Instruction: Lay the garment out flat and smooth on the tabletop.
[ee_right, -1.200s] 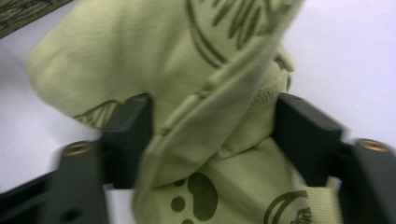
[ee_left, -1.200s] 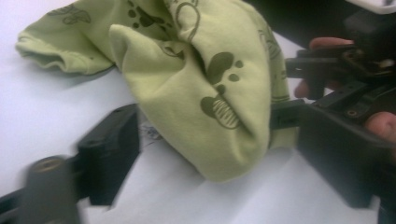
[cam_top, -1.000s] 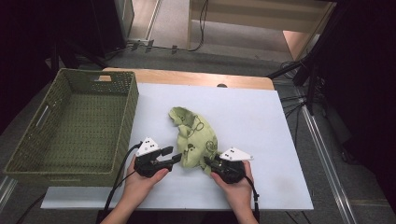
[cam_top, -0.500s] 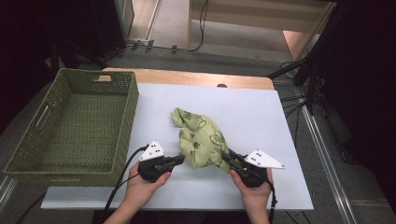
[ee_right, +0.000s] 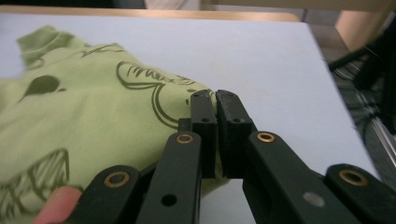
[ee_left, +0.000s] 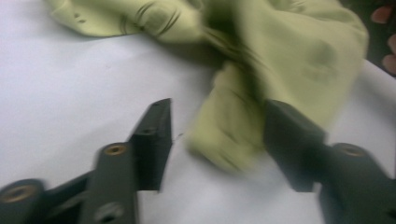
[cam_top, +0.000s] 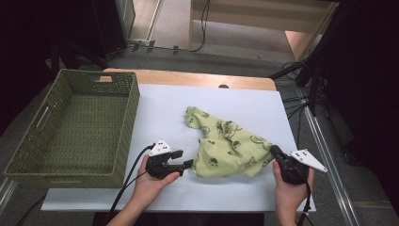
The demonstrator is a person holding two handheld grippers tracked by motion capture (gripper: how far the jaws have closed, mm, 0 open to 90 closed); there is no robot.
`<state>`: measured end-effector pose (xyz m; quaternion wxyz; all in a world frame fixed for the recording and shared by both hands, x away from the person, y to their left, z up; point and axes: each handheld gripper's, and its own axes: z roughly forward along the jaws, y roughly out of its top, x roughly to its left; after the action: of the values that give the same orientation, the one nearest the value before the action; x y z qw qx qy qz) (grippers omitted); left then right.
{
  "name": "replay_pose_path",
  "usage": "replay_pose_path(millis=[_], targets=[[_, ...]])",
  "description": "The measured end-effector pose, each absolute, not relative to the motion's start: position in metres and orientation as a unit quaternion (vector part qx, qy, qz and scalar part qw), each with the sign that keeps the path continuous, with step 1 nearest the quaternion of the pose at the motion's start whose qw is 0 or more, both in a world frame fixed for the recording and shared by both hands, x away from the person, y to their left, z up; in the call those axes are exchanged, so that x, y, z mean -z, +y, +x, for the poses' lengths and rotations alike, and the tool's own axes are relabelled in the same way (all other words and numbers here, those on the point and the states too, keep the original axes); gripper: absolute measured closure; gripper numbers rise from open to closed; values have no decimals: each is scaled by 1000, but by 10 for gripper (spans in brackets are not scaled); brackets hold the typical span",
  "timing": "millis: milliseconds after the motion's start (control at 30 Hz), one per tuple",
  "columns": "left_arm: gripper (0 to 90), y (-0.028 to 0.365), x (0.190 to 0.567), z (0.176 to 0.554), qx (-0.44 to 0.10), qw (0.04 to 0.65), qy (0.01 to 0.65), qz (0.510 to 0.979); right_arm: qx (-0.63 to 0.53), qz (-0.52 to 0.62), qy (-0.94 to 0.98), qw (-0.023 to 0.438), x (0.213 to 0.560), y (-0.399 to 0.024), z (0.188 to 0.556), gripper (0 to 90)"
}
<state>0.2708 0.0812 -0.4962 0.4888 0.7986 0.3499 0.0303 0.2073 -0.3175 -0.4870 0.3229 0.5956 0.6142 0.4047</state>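
- Green printed garment (cam_top: 228, 148) lies crumpled on the white surface (cam_top: 244, 101), between both grippers.
- Right gripper (cam_top: 276, 153): clamped tight on the cloth's right edge.
- Left gripper (cam_top: 187, 164): jaws just reopened, a fold loose between them; re-pinch that corner, then pull apart evenly.
- Woven basket (cam_top: 70, 127) waits at far left.

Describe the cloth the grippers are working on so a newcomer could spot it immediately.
On the white table top, right of the green woven basket, lies a crumpled light green garment between the two grippers. It is the one soft thing there, printed with dark cartoon drawings.
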Motion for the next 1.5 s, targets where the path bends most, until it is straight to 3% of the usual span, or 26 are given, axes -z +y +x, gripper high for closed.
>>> replay_pose_path(millis=[100,167,267,333,367,400,433,500,533,600,733,800,967,1267,1367,1500], targets=[[397,72,498,266,-13,494,320,808,-404,615,602,308,497,-331,209,832],[397,65,499,260,6,497,295,816,-411,618,607,285,501,-333,211,777],[397,55,501,252,8,490,270,829,-440,600,608,276,500,-329,213,502],[415,49,504,247,-2,479,263,838,-445,586,619,274,497,-321,215,368],[448,45,506,244,-19,465,262,846,-443,582,625,272,496,-316,217,329],[532,41,508,241,-49,444,269,853,-441,580,631,266,496,-312,219,311],[682,40,509,240,-57,435,272,857,-443,575,638,256,498,-308,222,307],[818,38,511,239,-51,426,267,863,-449,566,651,233,503,-302,226,278],[870,38,511,237,-49,424,262,866,-447,561,661,220,506,-297,228,279],[894,39,510,236,-41,421,253,870,-435,552,680,208,510,-287,232,319],[897,38,511,229,-25,418,226,880,-425,534,706,186,518,-269,236,544],[898,37,511,226,-9,421,219,880,-424,520,718,185,517,-261,234,706],[898,31,510,213,9,422,186,887,-438,491,731,181,514,-247,231,877],[893,21,505,200,44,436,131,889,-485,421,749,163,501,-213,224,882],[799,29,498,206,58,459,145,875,-494,411,747,171,496,-212,221,869],[657,48,483,220,11,493,187,849,-499,431,727,188,491,-228,219,690]])
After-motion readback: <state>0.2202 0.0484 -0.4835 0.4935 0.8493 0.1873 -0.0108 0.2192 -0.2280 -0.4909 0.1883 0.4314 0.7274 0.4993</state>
